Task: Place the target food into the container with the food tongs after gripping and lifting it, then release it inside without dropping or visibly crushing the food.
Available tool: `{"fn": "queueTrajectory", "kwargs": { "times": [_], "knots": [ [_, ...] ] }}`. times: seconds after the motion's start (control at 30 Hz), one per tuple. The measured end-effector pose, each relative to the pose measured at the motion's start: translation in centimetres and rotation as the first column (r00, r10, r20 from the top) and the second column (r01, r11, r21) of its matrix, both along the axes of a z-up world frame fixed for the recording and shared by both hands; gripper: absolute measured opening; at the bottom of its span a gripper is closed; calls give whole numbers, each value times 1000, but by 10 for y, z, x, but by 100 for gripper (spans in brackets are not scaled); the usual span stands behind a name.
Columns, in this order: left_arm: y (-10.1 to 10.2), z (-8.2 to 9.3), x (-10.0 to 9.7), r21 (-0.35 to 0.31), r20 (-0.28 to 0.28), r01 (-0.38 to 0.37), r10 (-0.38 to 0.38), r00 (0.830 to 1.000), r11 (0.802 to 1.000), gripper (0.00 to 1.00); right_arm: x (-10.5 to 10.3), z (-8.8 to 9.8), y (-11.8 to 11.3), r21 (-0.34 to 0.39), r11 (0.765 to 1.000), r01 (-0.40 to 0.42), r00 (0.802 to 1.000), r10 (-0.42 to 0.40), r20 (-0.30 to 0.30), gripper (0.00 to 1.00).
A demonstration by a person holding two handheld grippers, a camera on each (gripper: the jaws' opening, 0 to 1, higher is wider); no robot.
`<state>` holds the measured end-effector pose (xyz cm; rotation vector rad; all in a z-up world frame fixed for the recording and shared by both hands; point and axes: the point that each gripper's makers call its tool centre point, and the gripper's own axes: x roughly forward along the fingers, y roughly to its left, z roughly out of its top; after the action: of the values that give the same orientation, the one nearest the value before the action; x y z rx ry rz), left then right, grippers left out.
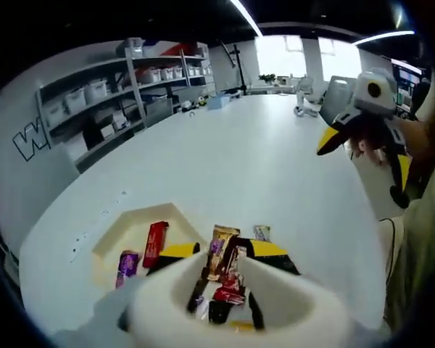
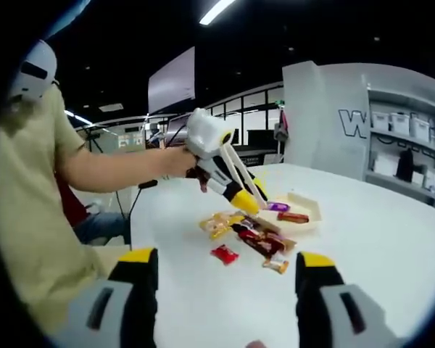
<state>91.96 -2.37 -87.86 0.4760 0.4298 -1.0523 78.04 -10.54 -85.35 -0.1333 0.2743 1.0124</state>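
A heap of wrapped snacks (image 1: 223, 279) lies on the white table, seen just beyond my left gripper (image 1: 225, 250). Its yellow-tipped jaws stand apart on either side of a gold packet (image 1: 222, 246) and touch nothing. The cream container (image 1: 130, 225) sits left of the heap and holds a red bar (image 1: 155, 243) and a purple packet (image 1: 127, 263). From the right gripper view, the left gripper (image 2: 248, 197) hovers over the heap (image 2: 257, 238), beside the container (image 2: 308, 209). My right gripper (image 2: 226, 258) is open and empty, well back from the snacks. It hangs in the air at the right (image 1: 366, 156).
A lone red packet (image 2: 224, 254) lies nearest the right gripper. A person in a pale shirt (image 2: 36, 217) holds the left gripper from the left. Shelving with bins (image 1: 109, 101) lines the far wall. The table (image 1: 261, 159) stretches far beyond the heap.
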Motion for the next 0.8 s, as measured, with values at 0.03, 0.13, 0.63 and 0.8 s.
{"fn": "queueTrajectory", "kwargs": {
  "times": [0.03, 0.13, 0.63, 0.8],
  "knots": [
    [0, -1, -1, -1, -2, 2, -2, 1000, 1000, 24, 0, 0, 0, 0, 1000, 0, 1000, 0, 1, 76],
    [0, -5, -4, 5, -2, 13, -13, 1000, 1000, 25, -1, 0, 0, -1, 1000, 0, 1000, 0, 1, 76],
    [-12, -28, -12, 24, -5, 86, -86, 996, 996, 25, -1, -1, -1, -2, 1000, 3, 1000, -3, -3, 76],
    [-16, -37, -11, 42, -7, 94, -93, 996, 995, 25, -1, -1, -2, -1, 1000, 4, 1000, -4, -2, 76]
  ]
}}
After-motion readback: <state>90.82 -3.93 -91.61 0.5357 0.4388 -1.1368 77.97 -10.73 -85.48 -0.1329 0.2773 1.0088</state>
